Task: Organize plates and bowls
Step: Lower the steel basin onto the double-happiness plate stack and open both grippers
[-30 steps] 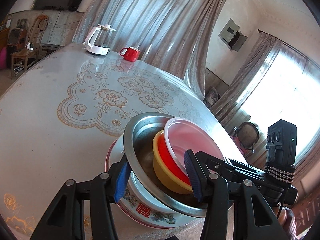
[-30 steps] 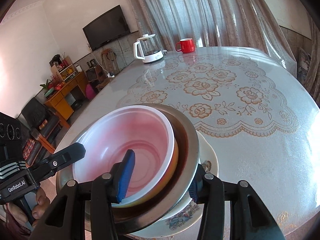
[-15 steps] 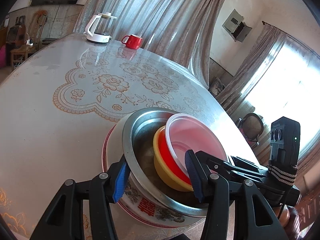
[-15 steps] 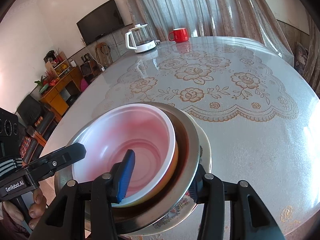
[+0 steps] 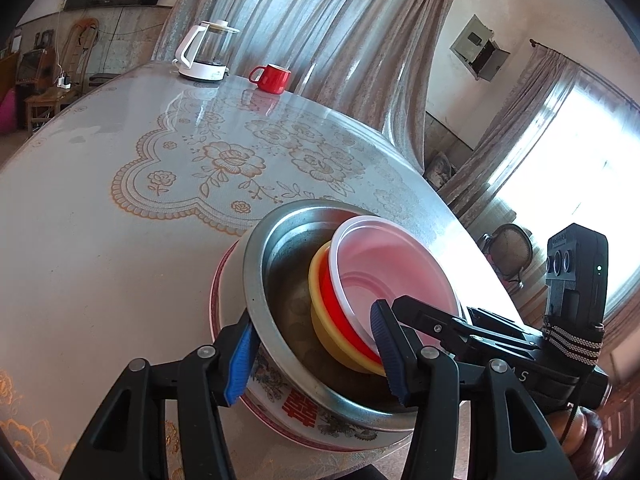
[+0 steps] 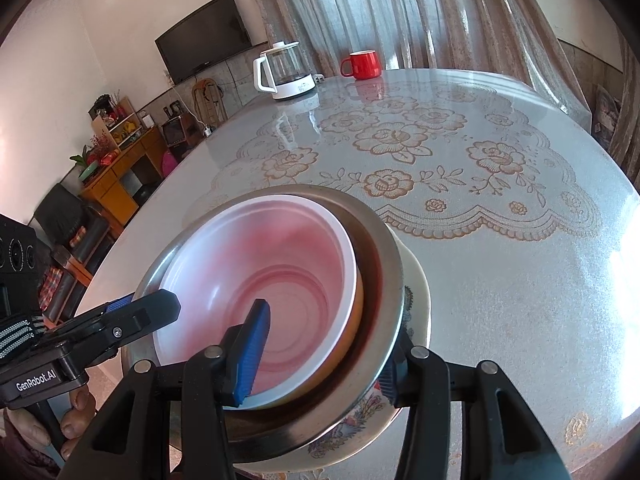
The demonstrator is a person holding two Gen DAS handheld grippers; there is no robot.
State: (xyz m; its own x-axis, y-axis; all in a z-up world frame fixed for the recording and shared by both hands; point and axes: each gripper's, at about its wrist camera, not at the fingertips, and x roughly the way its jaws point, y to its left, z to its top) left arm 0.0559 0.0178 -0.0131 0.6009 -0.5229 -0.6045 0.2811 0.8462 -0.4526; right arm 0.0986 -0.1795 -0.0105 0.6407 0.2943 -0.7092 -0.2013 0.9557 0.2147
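My left gripper (image 5: 316, 354) and right gripper (image 6: 320, 354) each clamp the steel basin (image 5: 260, 280) rim at the bench (image 5: 100, 240) edge — open bench beyond; a hand (image 6: 76, 412) shows only in my right view

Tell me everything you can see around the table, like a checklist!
Surface: round table with a flowery cover, glossy.
Job's things: one nested stack at the near edge: enamel basin, metal bowl, yellow bowl, red bowl, see-through bowl on top.
Clutter: kettle and red mug at the far side.
Grippers: left gripper and right gripper each clamp the stack's wall from opposite sides.
Cables: thin wire on the far wall; nothing seen on the table.
Surroundings: curtains, TV, bright window.
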